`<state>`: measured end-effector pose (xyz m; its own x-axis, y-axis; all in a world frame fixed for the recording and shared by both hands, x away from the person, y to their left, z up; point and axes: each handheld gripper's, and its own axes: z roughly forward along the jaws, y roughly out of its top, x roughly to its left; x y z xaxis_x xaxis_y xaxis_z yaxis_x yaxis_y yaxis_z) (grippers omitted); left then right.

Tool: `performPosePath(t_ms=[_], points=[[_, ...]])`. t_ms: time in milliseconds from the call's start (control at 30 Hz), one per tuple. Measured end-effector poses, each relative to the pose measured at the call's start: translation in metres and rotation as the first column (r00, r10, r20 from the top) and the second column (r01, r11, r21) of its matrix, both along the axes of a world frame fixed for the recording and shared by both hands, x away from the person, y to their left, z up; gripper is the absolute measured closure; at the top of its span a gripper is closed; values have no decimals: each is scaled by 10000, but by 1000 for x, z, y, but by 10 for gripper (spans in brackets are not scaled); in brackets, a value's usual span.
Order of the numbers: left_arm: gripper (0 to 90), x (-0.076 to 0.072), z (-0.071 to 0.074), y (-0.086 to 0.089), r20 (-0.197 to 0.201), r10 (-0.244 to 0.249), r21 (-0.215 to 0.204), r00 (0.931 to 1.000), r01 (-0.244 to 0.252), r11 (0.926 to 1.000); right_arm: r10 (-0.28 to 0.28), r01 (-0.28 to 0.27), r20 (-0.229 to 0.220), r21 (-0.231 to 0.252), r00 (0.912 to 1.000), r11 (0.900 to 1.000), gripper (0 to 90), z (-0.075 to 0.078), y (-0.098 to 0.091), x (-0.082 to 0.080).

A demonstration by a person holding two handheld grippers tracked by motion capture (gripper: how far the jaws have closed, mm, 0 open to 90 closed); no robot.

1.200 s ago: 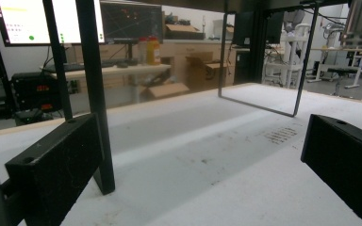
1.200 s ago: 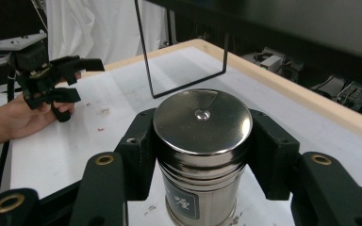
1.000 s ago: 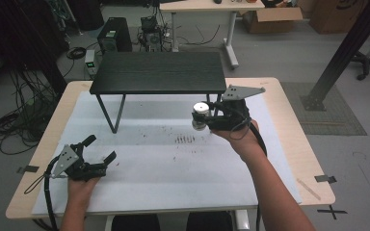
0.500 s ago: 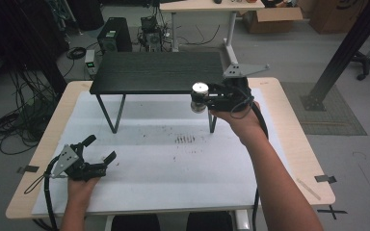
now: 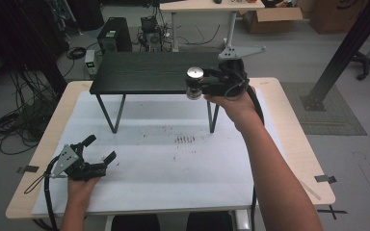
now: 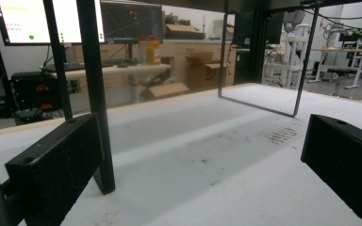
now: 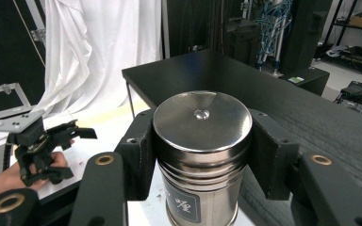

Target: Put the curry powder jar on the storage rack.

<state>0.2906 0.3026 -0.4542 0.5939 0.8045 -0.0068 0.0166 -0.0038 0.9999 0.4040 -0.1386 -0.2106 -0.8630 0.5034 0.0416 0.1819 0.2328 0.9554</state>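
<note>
The right tongs, arm stretched forward, clamp a steel canister upright by its sides at the near right edge of the black shelf. A second ago they held it lower, over the counter before the shelf. The left tongs rest wide apart and empty on the counter, well short of the shelf's left legs.

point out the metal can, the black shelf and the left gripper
metal can [image 7: 201,117]: right gripper view, on its flat shiny lid.
black shelf [image 5: 144,72]: high view, on its bare dark top.
left gripper [image 5: 100,149]: high view, midway between its open fingers, low over the white table cover.
</note>
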Motion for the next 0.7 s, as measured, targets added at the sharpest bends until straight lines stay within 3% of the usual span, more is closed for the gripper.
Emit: performPosePath(t_ms=[333, 700], points=[[2, 0, 0, 0, -3, 3, -15, 10000, -3, 10000, -234, 230, -229, -144, 9995, 9996, 485, 6, 14, 20], [2, 0, 0, 0, -12, 0, -2, 10000, 0, 10000, -815, 810, -485, -122, 9955, 9966, 486, 0, 24, 44]])
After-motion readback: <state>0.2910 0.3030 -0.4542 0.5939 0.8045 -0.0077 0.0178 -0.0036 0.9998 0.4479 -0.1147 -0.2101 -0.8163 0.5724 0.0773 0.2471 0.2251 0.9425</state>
